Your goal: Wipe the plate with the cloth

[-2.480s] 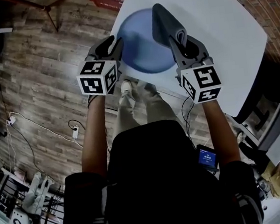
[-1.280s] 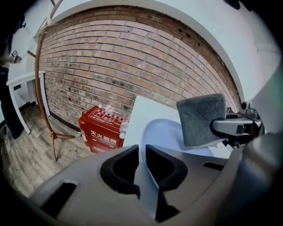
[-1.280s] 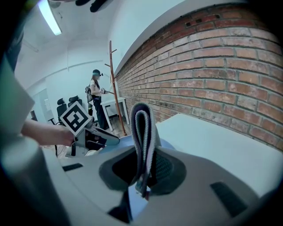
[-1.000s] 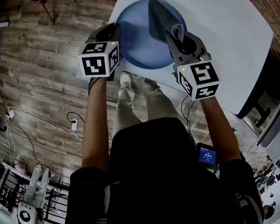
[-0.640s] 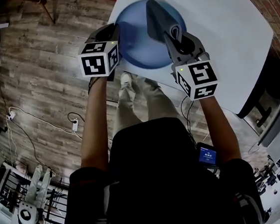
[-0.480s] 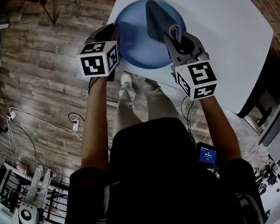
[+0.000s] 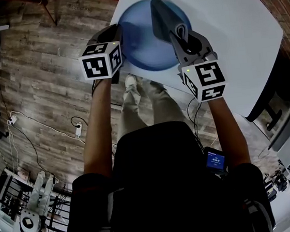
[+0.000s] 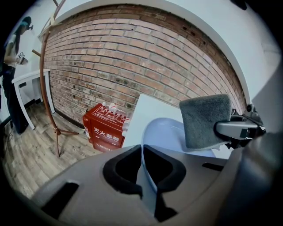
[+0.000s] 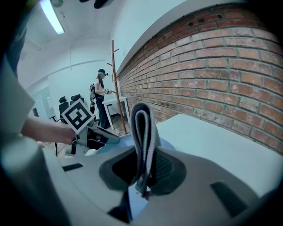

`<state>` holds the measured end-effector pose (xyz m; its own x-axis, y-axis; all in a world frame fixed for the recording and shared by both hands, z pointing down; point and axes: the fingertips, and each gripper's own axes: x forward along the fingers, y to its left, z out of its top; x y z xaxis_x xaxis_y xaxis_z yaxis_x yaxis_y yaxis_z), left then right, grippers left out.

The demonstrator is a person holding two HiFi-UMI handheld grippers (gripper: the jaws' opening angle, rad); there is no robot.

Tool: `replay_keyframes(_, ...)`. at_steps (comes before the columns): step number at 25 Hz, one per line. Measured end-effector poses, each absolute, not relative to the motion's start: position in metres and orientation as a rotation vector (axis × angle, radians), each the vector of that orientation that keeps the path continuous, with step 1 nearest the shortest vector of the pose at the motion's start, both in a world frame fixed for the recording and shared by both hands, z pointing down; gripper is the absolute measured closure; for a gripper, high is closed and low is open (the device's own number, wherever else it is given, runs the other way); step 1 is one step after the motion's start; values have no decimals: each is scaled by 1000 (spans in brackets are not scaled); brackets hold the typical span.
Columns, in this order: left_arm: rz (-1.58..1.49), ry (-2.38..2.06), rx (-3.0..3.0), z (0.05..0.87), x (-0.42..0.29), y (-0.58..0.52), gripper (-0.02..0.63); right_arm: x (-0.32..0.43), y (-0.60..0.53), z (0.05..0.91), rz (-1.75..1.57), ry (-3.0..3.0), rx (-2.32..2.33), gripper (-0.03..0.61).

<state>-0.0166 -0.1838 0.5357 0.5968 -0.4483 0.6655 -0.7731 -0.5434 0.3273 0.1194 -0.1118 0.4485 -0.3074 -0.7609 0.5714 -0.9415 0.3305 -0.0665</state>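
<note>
A blue plate (image 7: 143, 35) is held up over the near edge of the white table (image 7: 230, 41). My left gripper (image 7: 117, 35) is shut on the plate's left rim; in the left gripper view the rim (image 8: 146, 170) runs edge-on between the jaws. My right gripper (image 7: 179, 31) is shut on a folded grey cloth (image 7: 167, 16) that lies against the plate's right half. The cloth (image 8: 204, 120) also shows in the left gripper view as a grey pad on the plate (image 8: 166, 134). In the right gripper view the folded cloth (image 9: 143, 137) stands upright between the jaws.
A brick wall (image 8: 132, 66) stands behind the table. A red box (image 8: 105, 130) and a wooden coat stand (image 8: 44, 88) are on the wood floor to the left. A person (image 9: 101, 95) stands far off by a desk. Cables (image 7: 27, 136) lie on the floor.
Plate and both grippers have shifted slightly up and away over 2.5 s. The cloth stays pressed on the plate, with only small movement in the last second.
</note>
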Motion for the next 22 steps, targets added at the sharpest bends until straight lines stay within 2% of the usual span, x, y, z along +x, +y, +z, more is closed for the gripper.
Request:
replay_keyframes(11, 655, -972, 2173, 535, -19, -184, 584, 118, -117, 444, 411, -2139, 1411, 526)
replay_keyframes(22, 658, -973, 2166, 535, -18, -185, 586, 117, -131, 430, 81, -2059, 1241, 525)
